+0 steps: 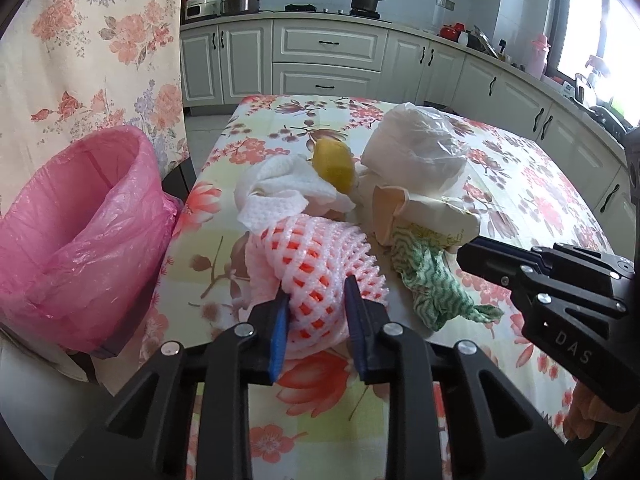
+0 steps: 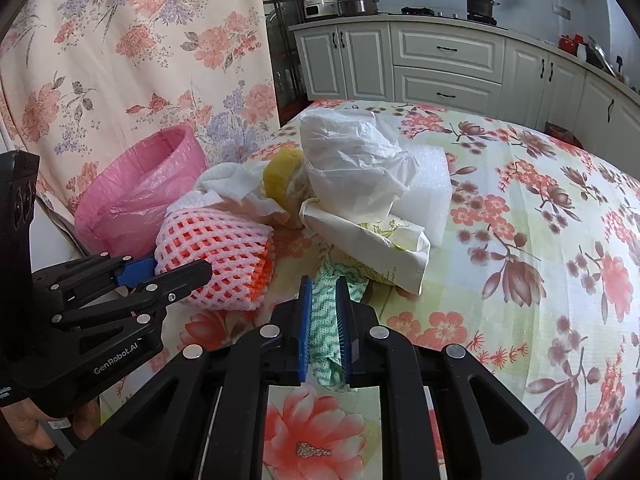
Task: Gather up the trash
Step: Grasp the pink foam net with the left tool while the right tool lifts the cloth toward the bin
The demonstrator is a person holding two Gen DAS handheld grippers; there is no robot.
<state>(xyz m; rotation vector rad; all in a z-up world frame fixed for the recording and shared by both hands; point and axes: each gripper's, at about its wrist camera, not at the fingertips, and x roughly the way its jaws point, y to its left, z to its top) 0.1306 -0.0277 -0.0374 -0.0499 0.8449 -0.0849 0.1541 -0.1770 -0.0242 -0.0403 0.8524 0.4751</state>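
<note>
A pile of trash lies on the flowered table (image 1: 532, 184). My left gripper (image 1: 318, 292) is shut on a pink foam fruit net (image 1: 316, 248), its blue pads pressing on both sides of it. From the right wrist view the same left gripper (image 2: 176, 270) grips the foam net (image 2: 216, 240) at its near end. My right gripper (image 2: 324, 284) is shut on a green-and-white patterned cloth (image 2: 326, 320) that lies on the table. In the left wrist view the right gripper (image 1: 464, 254) reaches in from the right, over the cloth (image 1: 432, 292).
A bin lined with a pink bag (image 1: 80, 232) stands off the table's left edge. Behind the net lie a white paper towel (image 1: 280, 188), a yellow lump (image 1: 334, 164), a crumpled white plastic bag (image 1: 420, 148) and a paper wrapper (image 1: 432, 212). Kitchen cabinets (image 1: 324, 56) stand beyond.
</note>
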